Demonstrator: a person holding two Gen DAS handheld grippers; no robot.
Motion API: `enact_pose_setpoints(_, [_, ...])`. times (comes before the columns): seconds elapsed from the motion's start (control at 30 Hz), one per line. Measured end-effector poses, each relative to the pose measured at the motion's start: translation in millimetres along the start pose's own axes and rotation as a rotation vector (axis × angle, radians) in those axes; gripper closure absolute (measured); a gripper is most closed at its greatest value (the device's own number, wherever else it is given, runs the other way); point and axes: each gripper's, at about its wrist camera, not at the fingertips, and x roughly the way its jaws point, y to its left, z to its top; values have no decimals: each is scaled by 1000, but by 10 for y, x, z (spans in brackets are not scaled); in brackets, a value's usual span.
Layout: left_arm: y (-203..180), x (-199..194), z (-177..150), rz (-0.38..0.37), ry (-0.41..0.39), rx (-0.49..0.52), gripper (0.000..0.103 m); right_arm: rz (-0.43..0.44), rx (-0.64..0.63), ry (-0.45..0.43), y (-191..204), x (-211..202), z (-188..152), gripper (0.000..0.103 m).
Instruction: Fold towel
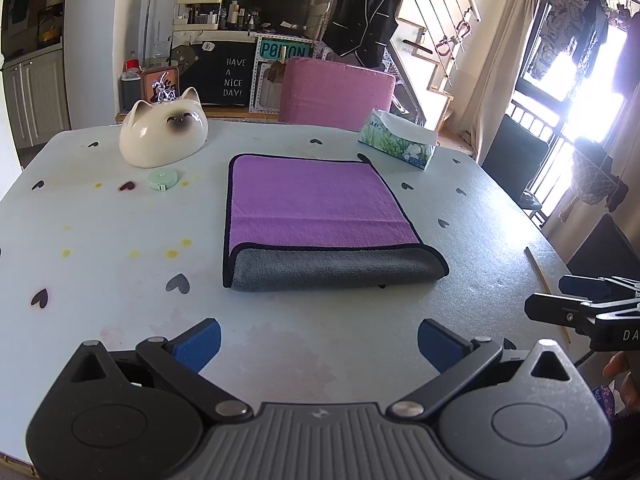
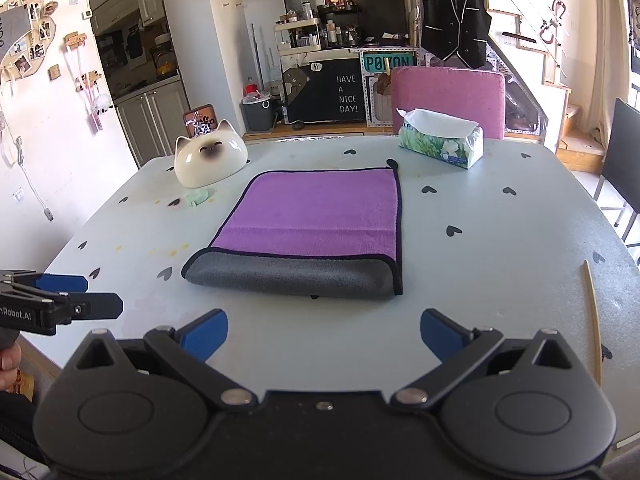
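Note:
A purple towel with a grey underside and black hem lies flat in the middle of the table, its near edge folded over so a grey band shows. It also shows in the right wrist view. My left gripper is open and empty, held above the table just short of the towel's near edge. My right gripper is open and empty, likewise just short of the near edge. Each gripper shows in the other's view, the right one at the right edge and the left one at the left edge.
A cat-shaped ceramic bowl and a small green tape measure sit at the back left. A tissue box sits at the back right. A wooden stick lies near the right table edge. A pink chair stands behind the table.

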Motion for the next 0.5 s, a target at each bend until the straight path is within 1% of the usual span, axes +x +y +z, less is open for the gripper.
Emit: enact_pose_setpoints(0.5, [-16,-13,5,-2,-1,-1,0,-1,2,1,25,4,-2,0])
